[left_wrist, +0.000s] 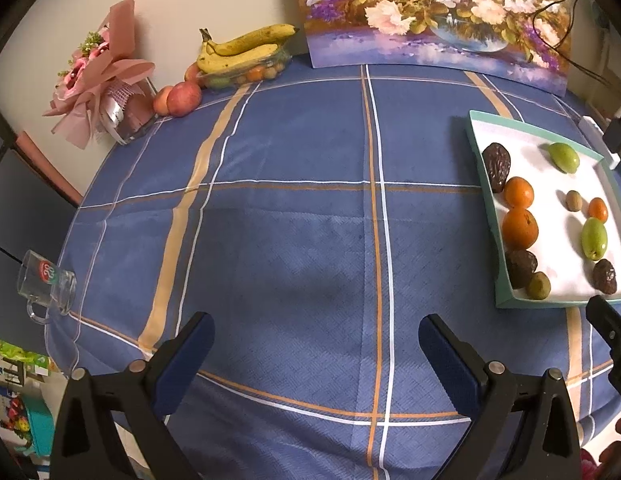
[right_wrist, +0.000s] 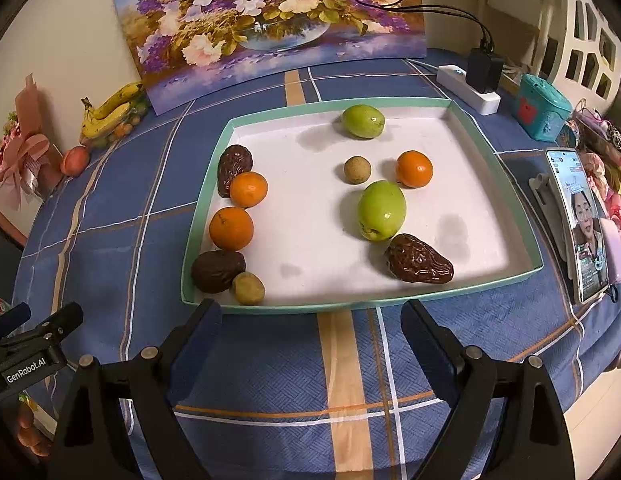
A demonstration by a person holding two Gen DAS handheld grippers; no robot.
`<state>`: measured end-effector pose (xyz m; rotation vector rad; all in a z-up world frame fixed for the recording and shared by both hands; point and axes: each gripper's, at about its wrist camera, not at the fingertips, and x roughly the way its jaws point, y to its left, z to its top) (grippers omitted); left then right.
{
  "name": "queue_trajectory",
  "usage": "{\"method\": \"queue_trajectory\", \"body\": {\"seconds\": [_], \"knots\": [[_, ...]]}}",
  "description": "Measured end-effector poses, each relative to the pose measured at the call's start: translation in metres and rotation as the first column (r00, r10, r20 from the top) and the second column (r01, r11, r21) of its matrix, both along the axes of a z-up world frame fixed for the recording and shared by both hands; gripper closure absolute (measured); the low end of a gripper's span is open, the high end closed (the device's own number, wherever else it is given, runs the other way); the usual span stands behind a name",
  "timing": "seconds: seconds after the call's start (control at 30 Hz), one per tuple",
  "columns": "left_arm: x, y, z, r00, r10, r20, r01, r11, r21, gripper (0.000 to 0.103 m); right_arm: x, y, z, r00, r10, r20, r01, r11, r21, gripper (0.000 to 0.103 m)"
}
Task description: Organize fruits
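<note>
On the blue checked worktop point(right_wrist: 350, 360), a shallow tray point(right_wrist: 390, 304) holds three oranges point(right_wrist: 231, 228), three dark dates point(right_wrist: 420, 265), two green fruits point(right_wrist: 381, 210) and two small brown ones point(right_wrist: 357, 169); five hug its left wall, the rest lie scattered. Right gripper point(right_wrist: 310, 316) hovers spread and empty at the tray's near rim; left gripper point(left_wrist: 316, 332) is spread over bare cloth. Judgement: sorting is either partway or nearly settled; any next grasp needs a gentle pinch on round, rolling fruit
</note>
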<state>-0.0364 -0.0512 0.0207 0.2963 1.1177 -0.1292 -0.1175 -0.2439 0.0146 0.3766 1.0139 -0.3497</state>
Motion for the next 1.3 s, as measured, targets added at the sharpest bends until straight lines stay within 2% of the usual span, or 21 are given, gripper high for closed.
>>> {"method": "queue_trajectory", "body": {"seconds": [1.3], "knots": [[0.004,0.001,-0.009,1.0,-0.001,-0.031,0.002,1.0,0.019,0.0,0.007,0.013,-0.004,0.998,0.052,-0.03,-0.053,0.998,-0.042,0.012]]}}
